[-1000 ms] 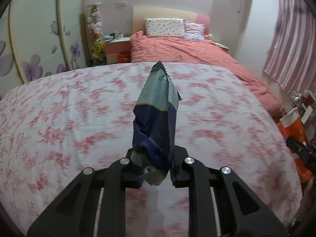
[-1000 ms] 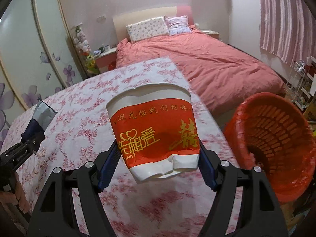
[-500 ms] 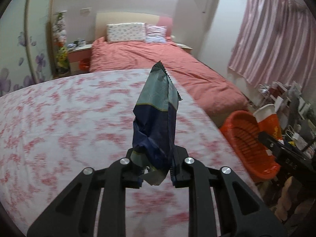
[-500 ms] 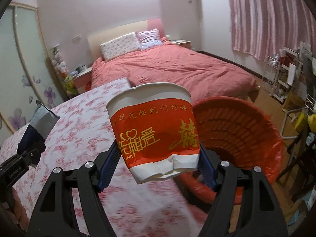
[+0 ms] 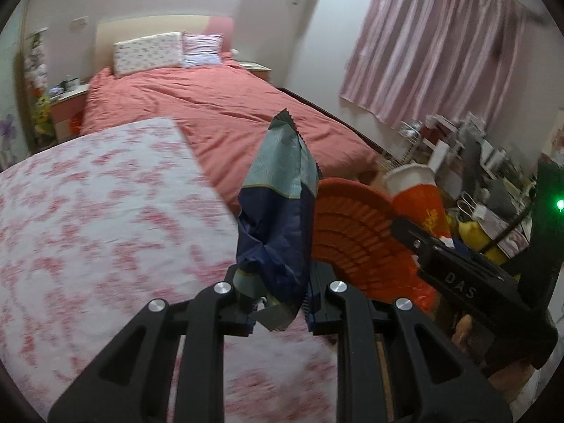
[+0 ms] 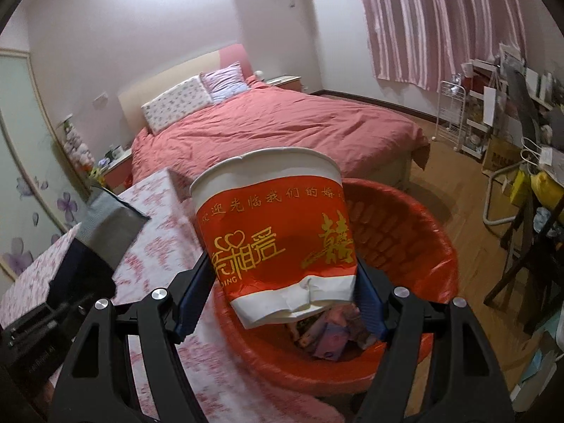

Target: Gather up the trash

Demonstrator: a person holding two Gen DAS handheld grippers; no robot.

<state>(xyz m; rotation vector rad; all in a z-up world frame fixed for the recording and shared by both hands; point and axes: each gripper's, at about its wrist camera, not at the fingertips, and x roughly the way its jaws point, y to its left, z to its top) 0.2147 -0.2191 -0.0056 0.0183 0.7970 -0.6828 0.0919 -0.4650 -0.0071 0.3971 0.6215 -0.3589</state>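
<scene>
I am carrying trash to the red basket (image 6: 416, 232): my right gripper (image 6: 282, 303) is clamped on the paper cup (image 6: 275, 232), poised over the basket's mouth; my left gripper (image 5: 278, 303) pinches the snack wrapper (image 5: 282, 204) beside the floral table (image 5: 88, 229). Next I must part the right tongs so the cup drops in

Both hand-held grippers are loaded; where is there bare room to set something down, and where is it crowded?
Free: the floral tablecloth left of the snack wrapper, the red bedspread beyond, and wood floor between bed and shelves. Crowded: the cluttered shelves at right; the orange basket already holds wrappers.
</scene>
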